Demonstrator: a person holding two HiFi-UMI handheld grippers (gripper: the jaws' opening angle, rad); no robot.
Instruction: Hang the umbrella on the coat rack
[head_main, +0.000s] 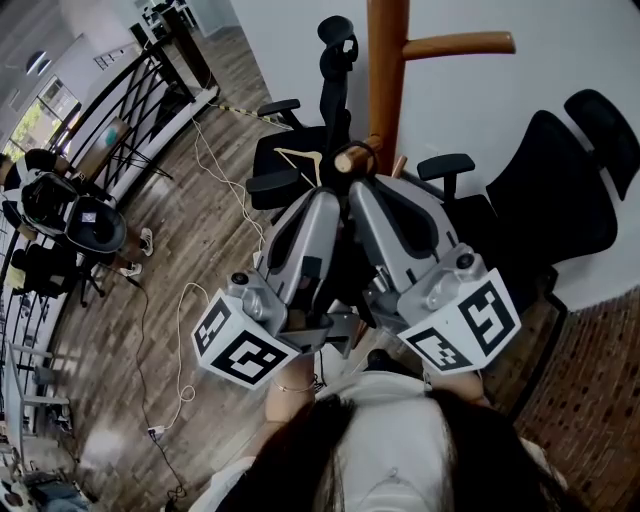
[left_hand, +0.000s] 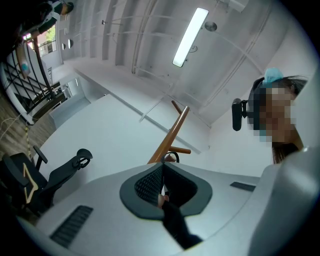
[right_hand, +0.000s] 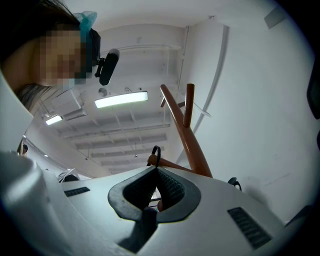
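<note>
Left claw (left_hand: 162, 169) and right claw (right_hand: 157, 170) both pinch the strap loop (right_hand: 157, 155) of the black folded umbrella (head_main: 345, 265). The loop already rings the brown wooden coat-rack peg (right_hand: 171, 164); letting go apparently remains.

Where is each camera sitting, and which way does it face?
Head view: on the person's head, facing steeply down at the left hand-held gripper and right hand-held gripper, both at a rack peg; hair shows.
Left gripper view: on the left hand-held gripper, facing up along jaws shut on the strap at rack and light; head camera at right.
Right gripper view: on the right one, jaws likewise shut, facing up at rack and light; head camera upper left.
Shared: all three show the strap looped on the peg.
</note>
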